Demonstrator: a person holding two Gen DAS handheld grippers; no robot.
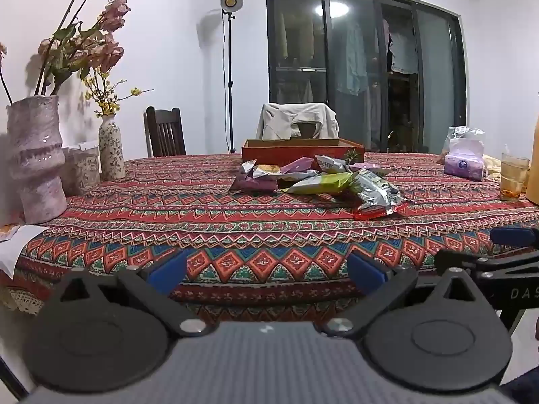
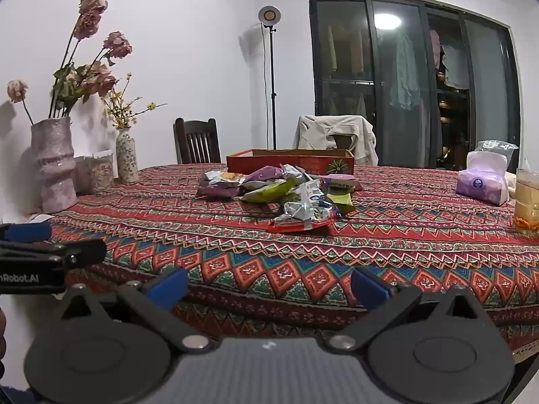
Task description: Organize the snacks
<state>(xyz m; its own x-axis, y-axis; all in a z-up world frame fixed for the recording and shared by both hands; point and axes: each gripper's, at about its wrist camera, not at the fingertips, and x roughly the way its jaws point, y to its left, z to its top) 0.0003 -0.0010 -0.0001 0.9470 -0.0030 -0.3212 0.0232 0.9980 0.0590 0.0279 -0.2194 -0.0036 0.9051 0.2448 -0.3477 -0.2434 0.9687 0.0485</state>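
On bench (image 1: 235,222), snack packets (image 1: 320,181) piled before red tray (image 1: 303,149); left gripper (image 1: 266,271), right gripper (image 2: 269,284) short of bench, jaws spread, empty.

Home dining room: clothed table (image 1: 235,229), chairs (image 1: 165,131).

**Reds, purples and blue pads**

The desk cloth (image 1: 235,222) is red, teal and blue in zigzag and diamond bands. The tray (image 1: 303,153) is red-brown. In front of it, snack packs (image 1: 320,183) show purple, lime green, silver and red. Each tool has blue pads (image 1: 168,271) on black. The tissue pack (image 2: 481,183) is lilac.
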